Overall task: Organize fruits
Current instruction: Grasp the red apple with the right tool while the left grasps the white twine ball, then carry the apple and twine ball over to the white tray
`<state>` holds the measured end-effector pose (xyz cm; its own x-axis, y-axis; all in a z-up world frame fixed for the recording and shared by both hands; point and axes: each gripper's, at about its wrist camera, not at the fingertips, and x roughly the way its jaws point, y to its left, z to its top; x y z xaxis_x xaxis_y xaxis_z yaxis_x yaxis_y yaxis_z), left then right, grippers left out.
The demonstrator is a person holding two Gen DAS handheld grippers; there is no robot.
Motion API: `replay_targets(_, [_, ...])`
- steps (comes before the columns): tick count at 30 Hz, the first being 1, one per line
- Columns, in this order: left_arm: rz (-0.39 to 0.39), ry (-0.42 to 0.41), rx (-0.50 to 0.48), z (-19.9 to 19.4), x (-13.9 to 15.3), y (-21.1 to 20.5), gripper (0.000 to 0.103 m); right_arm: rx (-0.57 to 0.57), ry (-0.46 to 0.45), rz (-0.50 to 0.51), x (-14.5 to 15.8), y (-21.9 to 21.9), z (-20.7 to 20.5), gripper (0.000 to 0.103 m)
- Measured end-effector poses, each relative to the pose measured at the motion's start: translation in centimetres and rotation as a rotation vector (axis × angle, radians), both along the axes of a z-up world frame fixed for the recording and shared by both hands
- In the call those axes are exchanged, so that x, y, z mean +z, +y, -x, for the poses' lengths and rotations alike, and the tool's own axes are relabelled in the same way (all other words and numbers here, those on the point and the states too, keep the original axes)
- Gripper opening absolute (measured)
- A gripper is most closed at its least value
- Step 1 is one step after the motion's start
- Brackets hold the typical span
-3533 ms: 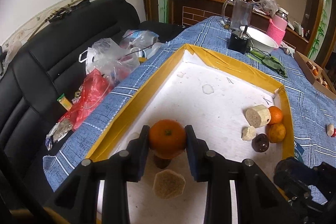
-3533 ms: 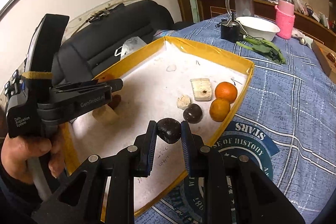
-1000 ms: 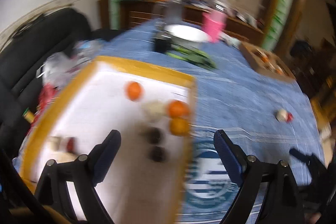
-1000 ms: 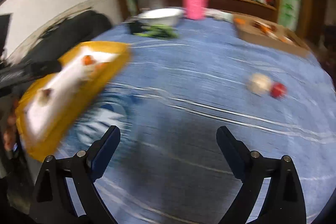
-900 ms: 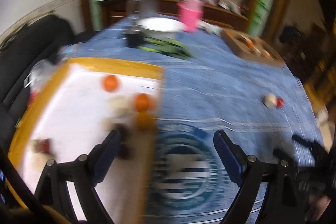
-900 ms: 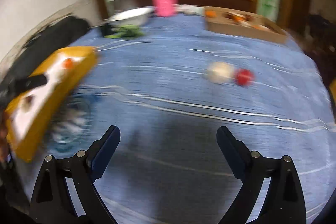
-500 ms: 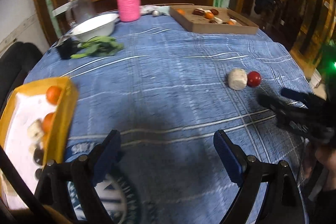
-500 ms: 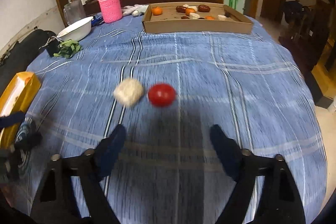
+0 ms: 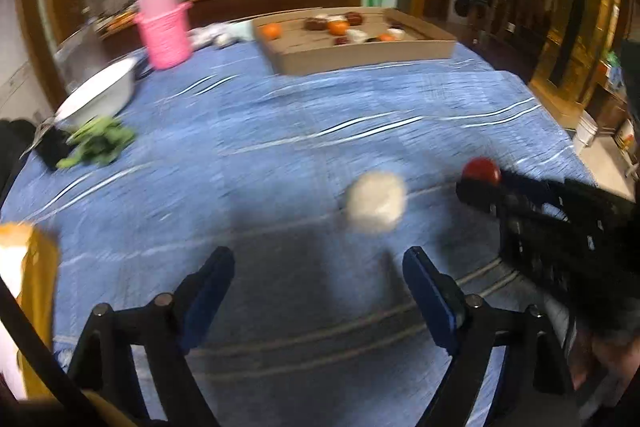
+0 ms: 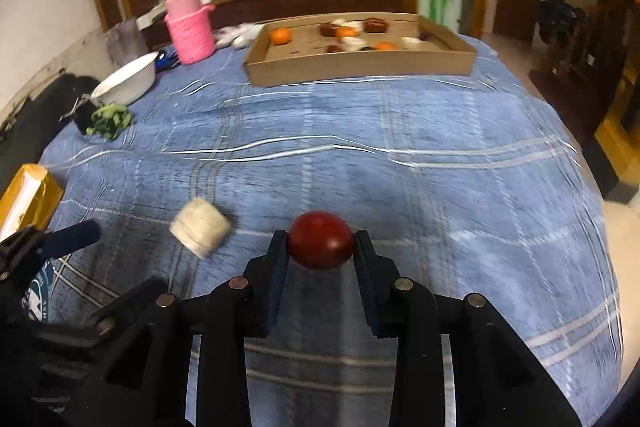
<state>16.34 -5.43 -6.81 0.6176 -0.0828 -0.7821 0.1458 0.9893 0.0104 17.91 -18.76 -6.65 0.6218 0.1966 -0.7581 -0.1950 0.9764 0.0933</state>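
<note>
R gripper [image 10: 321, 247] closing on red fruit [image 10: 321, 239], pads touching its sides; L gripper [image 9: 318, 277] wide, closing, nothing held; round fruit could squirt out.

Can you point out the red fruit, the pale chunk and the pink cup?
red fruit [image 10: 321, 245]: right wrist view, its front face.
pale chunk [image 10: 200, 231]: right wrist view, its ridged side.
pink cup [image 10: 189, 27]: right wrist view, its knitted side.
</note>
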Motion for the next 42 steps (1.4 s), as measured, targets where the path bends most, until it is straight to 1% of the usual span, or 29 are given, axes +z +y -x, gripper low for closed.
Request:
replay_targets(1, [-0.006,-0.011,-0.012,-0.4,0.0,-0.9,0.081,-0.017,-0.001,-0.006,0.0,-0.7,0.2,0.032])
replay_targets(2, [-0.017,-0.016,-0.02,-1.0,-0.1,-1.7,0.08,-0.033,0.001,-0.011,0.0,-1.3,0.4,0.032])
replay_targets(3, [-0.022,-0.01,-0.024,-1.6,-0.3,-2.2,0.074,-0.044,0.002,-0.024,0.0,-2.0,0.6,0.032])
replay_targets(4, [-0.029,0.007,-0.024,-2.2,-0.7,-2.6,0.061,-0.055,-0.001,-0.03,0.1,-2.5,0.9,0.032])
replay_targets(5, [-0.028,0.032,-0.028,-2.8,-1.3,-2.8,0.056,-0.063,-0.007,-0.03,0.2,-2.9,1.2,0.032])
replay_targets(6, [-0.003,0.011,-0.029,-2.8,-1.2,-2.8,0.041,-0.069,-0.009,-0.031,0.3,-3.1,1.3,0.032])
replay_targets(7, [-0.013,0.008,-0.029,-2.8,-1.1,-2.9,0.037,-0.075,-0.008,-0.036,0.3,-3.3,1.5,0.032])
replay_targets(8, [-0.025,0.014,-0.022,-2.6,-1.1,-2.8,0.037,-0.079,-0.008,-0.038,0.4,-3.4,1.6,0.032])
replay_targets(10, [-0.007,0.01,-0.009,-1.8,-0.8,-2.0,0.037,-0.083,-0.015,-0.04,0.6,-3.6,2.1,0.032])
replay_targets(12, [-0.011,-0.001,0.028,-0.7,-0.5,-0.8,0.037,-0.087,-0.022,-0.045,0.9,-3.8,2.8,0.032])
replay_targets(13, [0.001,0.003,0.037,0.1,-0.4,0.0,0.037,-0.092,-0.023,-0.045,0.9,-3.8,3.1,0.032])
replay_targets(18, [0.01,-0.013,0.085,3.6,0.3,2.9,0.037,-0.101,-0.033,-0.057,1.6,-3.6,5.8,0.032])
replay_targets(22, [0.032,-0.017,0.128,6.7,0.7,5.0,0.037,-0.089,-0.046,-0.068,2.2,-2.4,8.4,0.032])
replay_targets(29, [0.033,-0.058,0.185,10.9,1.6,7.5,0.037,-0.05,-0.069,-0.08,2.7,1.1,12.2,0.032])
replay_targets(35, [0.041,-0.101,0.232,13.3,2.1,9.6,0.037,-0.033,-0.113,-0.09,3.1,3.5,14.3,0.032])
replay_targets(42, [0.028,-0.135,0.274,14.3,2.1,10.9,0.037,-0.023,-0.163,-0.089,3.5,5.1,15.4,0.032])
